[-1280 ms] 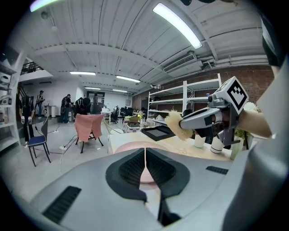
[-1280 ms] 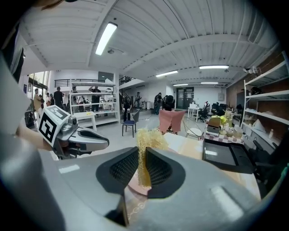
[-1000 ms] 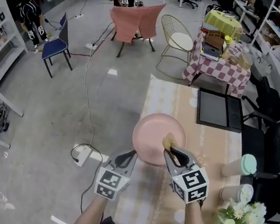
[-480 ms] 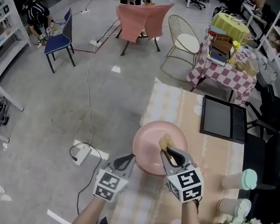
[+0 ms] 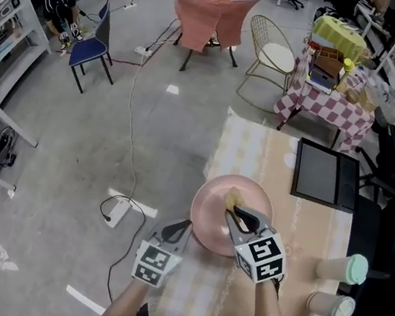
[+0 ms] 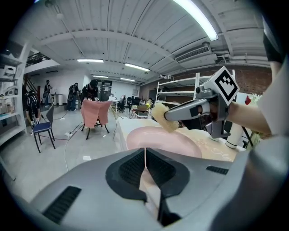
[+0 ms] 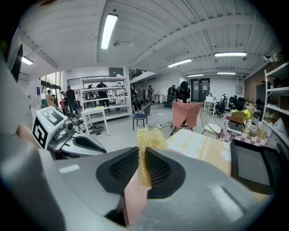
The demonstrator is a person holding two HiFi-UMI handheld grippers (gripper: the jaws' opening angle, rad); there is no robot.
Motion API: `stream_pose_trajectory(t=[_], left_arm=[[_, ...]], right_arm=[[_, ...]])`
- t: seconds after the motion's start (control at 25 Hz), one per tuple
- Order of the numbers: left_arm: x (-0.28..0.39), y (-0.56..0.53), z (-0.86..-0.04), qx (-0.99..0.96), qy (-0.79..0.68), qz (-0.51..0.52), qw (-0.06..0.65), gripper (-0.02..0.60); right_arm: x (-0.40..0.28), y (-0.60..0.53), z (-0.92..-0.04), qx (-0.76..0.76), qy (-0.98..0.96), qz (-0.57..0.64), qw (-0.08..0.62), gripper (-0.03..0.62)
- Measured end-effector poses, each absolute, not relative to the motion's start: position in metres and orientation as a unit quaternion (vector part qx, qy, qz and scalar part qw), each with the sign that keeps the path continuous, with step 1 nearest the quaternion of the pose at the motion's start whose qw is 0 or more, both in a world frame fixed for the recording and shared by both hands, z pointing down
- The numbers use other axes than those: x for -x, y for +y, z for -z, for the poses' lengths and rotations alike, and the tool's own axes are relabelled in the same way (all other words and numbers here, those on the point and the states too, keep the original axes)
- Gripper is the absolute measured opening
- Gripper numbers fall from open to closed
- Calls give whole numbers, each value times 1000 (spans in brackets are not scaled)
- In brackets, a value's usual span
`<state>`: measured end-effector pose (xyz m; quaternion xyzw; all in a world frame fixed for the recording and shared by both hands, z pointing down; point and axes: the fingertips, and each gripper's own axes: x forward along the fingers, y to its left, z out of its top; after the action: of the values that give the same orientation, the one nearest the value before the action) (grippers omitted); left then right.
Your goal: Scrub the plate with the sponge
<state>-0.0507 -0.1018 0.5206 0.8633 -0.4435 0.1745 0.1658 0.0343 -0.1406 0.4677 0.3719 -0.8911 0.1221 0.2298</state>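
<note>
1. Now my right gripper (image 5: 233, 211) is pinching the yellow sponge (image 5: 234, 197): the jaws are pressed onto it, and a tuft sticks out past the tips.
2. The sponge is over the pink plate (image 5: 207, 210), toward its 12 o'clock side; I cannot tell whether they touch.
3. My left gripper (image 5: 186, 225) is clamped on the plate's thin rim at about 7 o'clock, jaws almost together.
4. The plate is at the left edge of the cloth-covered table (image 5: 302, 210).
</note>
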Motion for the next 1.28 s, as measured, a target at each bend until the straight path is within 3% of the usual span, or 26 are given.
stream_pose_trajectory(t=[1.28], left_arm=[[50,-124,-544,-855,-448,-180,190,17]], right_arm=[[8,-200,-539,-322,-895,-115,287,49]])
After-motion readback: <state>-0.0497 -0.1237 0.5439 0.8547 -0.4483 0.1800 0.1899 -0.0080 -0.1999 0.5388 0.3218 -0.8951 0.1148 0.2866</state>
